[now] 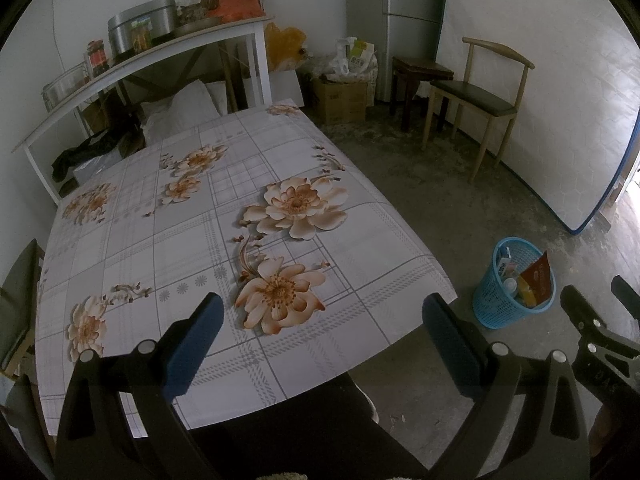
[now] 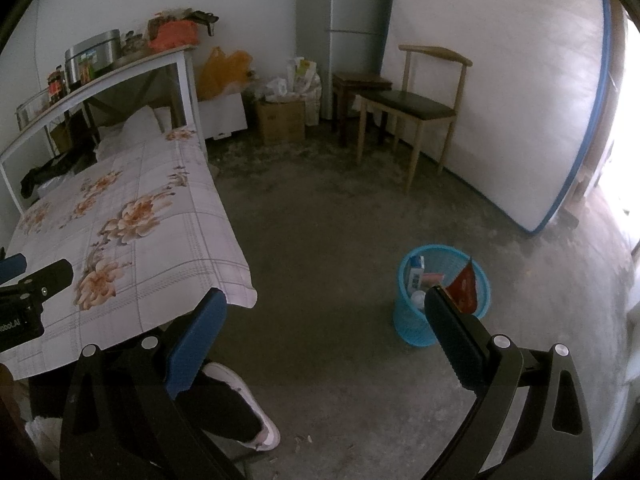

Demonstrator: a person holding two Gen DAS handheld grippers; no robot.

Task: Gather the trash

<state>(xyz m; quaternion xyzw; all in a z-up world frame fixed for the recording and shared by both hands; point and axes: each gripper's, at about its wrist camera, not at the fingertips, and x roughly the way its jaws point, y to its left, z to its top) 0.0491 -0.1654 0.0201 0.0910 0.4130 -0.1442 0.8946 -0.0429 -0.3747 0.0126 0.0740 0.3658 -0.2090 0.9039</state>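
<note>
Grippers hang empty over a bare floral tablecloth (image 1: 192,240): the left gripper (image 1: 320,344) is spread wide above the table's near edge, its blue pads (image 1: 196,344) grasping nothing and touching nothing. The right gripper (image 2: 324,340), likewise released with jaws far apart, hovers over the concrete floor (image 2: 320,220) to the right of the table, with a person's dark trouser leg and white shoe (image 2: 248,408) below it. Collected trash sits in a blue mesh wastebasket (image 2: 412,320) on the floor, right of the table and just beyond the right gripper's right finger; inside show a red packet (image 2: 464,284), a white-and-blue carton (image 2: 416,276) and a small white item. At far right, a wooden chair (image 2: 416,108) stands before a mattress (image 2: 500,100) leaning against the wall.
</note>
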